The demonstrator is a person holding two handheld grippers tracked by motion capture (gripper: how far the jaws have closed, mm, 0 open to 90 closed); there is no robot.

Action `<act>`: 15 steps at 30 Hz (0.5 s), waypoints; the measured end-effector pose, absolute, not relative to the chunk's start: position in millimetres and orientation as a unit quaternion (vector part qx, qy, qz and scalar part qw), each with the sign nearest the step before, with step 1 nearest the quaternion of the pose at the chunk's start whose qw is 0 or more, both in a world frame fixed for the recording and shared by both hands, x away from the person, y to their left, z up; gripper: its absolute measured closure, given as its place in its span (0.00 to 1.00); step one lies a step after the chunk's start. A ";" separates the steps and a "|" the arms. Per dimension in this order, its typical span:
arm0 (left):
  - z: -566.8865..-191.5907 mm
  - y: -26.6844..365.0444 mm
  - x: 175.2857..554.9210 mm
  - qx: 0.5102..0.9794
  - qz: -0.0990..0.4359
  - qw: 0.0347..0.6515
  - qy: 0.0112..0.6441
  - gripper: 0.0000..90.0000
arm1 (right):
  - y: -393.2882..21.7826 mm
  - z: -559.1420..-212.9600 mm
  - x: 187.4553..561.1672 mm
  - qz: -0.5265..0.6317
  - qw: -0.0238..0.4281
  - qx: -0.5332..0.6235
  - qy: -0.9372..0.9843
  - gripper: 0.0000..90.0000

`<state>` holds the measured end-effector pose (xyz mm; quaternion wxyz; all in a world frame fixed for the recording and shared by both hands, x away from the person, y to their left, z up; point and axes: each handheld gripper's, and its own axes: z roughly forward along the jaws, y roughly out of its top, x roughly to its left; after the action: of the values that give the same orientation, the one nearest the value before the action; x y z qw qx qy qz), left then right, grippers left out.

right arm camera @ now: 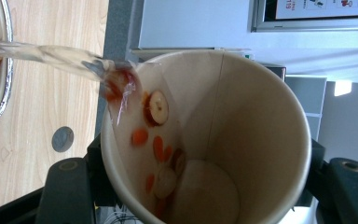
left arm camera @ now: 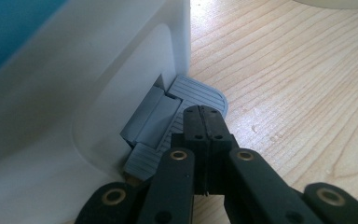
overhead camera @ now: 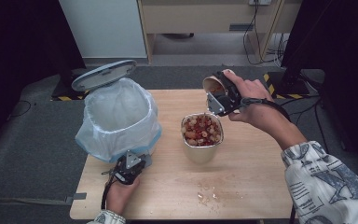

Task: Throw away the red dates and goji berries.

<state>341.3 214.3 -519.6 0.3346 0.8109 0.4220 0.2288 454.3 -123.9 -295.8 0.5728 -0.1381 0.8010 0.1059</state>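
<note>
- The right gripper (overhead camera: 221, 95) is clamped on the paper cup (overhead camera: 213, 85), tipped so liquid and fruit bits stream into the metal bowl (overhead camera: 202, 148) just below.
- The left gripper (left arm camera: 204, 122), jaws together, presses the bin's pedal (left arm camera: 200, 95) (hence the lid (overhead camera: 103, 74) standing open).
- No legible writing; the wall sign (right arm camera: 326, 9) is too small.

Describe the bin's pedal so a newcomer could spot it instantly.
Start at the white bin on the table's left side, lid up, liner bag inside. At its base on the person's side sits the grey ribbed pedal, under the shut left claw. Nothing else there is ribbed or grey; the bin wall is smooth white.
</note>
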 end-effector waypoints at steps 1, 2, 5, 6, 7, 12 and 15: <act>-519.4 214.5 341.3 0.812 0.228 0.334 0.422 1.00 | -123.5 -296.5 453.9 0.102 0.575 -0.142 0.800 0.36; -519.4 214.3 341.3 0.811 0.228 0.334 0.422 1.00 | -123.2 -296.7 453.5 0.097 0.576 -0.145 0.798 0.36; -519.4 214.3 341.3 0.811 0.228 0.334 0.422 1.00 | -122.6 -297.5 452.4 0.093 0.578 -0.150 0.797 0.36; -519.4 214.2 341.2 0.811 0.228 0.334 0.422 1.00 | -122.5 -297.8 452.3 0.091 0.579 -0.153 0.796 0.36; -519.4 214.2 341.2 0.811 0.228 0.334 0.422 1.00 | -122.4 -298.2 451.9 0.087 0.580 -0.155 0.795 0.36; -519.4 214.1 341.2 0.811 0.229 0.333 0.422 1.00 | -121.3 -300.0 450.2 0.074 0.585 -0.167 0.790 0.36; -519.3 214.1 341.2 0.812 0.229 0.333 0.422 1.00 | -120.2 -300.7 449.5 0.061 0.591 -0.179 0.785 0.36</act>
<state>341.2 214.1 -519.3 0.3333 0.8116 0.4218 0.2286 449.5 -120.2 -300.7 0.5906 -0.1789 0.7846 0.0606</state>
